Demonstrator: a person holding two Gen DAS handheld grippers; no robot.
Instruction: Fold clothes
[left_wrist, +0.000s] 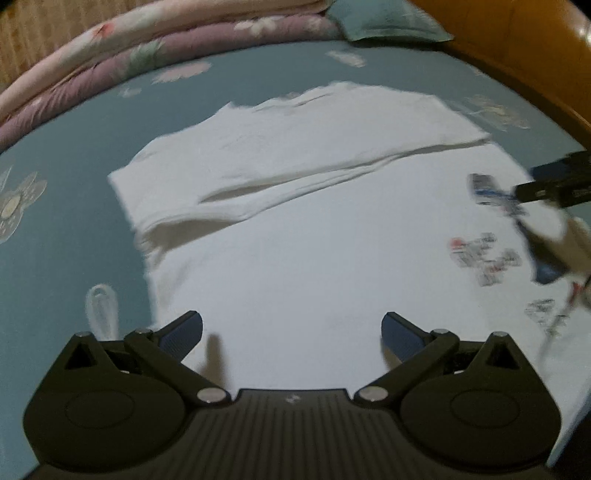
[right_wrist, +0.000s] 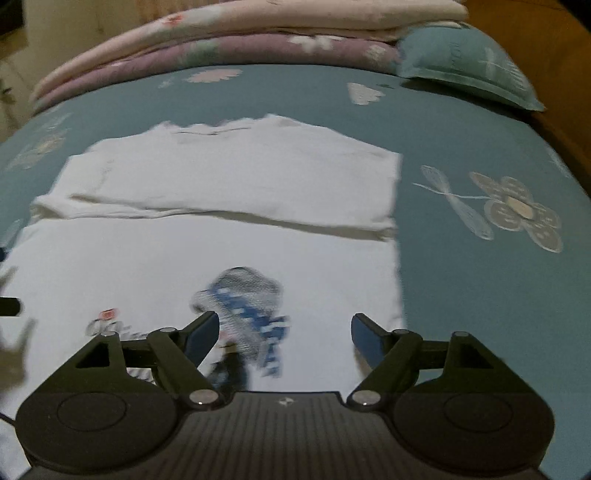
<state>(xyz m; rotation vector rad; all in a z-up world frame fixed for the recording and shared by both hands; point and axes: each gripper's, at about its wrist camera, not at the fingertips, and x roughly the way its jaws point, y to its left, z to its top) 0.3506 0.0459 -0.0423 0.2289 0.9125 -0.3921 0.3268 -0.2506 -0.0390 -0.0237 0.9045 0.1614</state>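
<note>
On bed (right_wrist: 461, 140), we see white shirt (right_wrist: 221, 240) ahead of both grippers, fold line crosswise; left gripper (left_wrist: 291, 332) and right gripper (right_wrist: 284, 332) jaws open, empty.

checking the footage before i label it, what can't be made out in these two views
- Shirt print: blurred in both views, design unreadable.
- Shirt's near hem: hidden behind right gripper and left gripper.
- Thing at right edge of left view: blurred and cut off.
- Pillow: cropped in left view.

One white shirt (right_wrist: 207, 258), two folded quilts (right_wrist: 229, 40), one pillow (right_wrist: 465, 62)
</note>
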